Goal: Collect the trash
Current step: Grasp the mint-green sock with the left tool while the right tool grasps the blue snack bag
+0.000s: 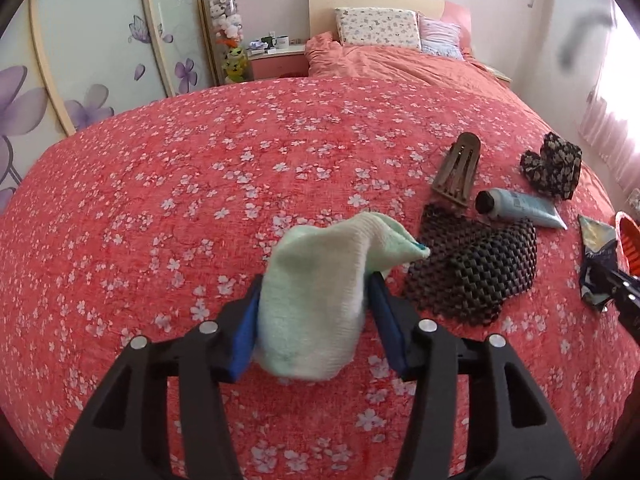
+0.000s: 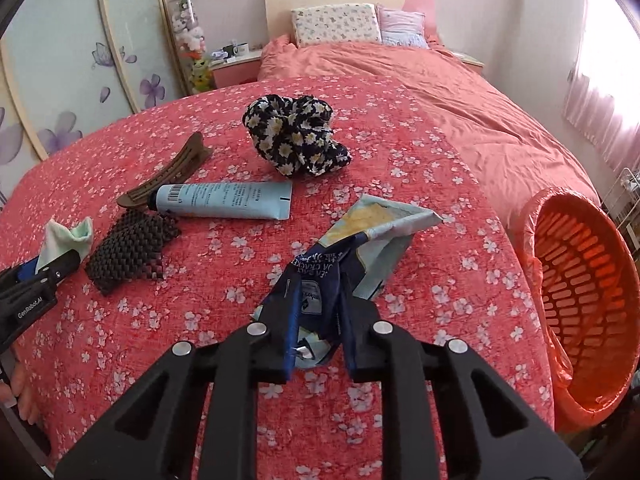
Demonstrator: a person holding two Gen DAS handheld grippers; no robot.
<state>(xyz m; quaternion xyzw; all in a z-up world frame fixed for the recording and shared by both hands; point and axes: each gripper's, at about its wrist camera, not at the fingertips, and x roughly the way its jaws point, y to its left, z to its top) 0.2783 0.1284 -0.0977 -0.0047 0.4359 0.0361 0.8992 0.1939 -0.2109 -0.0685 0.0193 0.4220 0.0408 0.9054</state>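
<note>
Left gripper is clamped on a pale green cloth over the bed, right gripper pinches a crumpled cracker wrapper near the bed's right edge, beside the orange basket.
</note>
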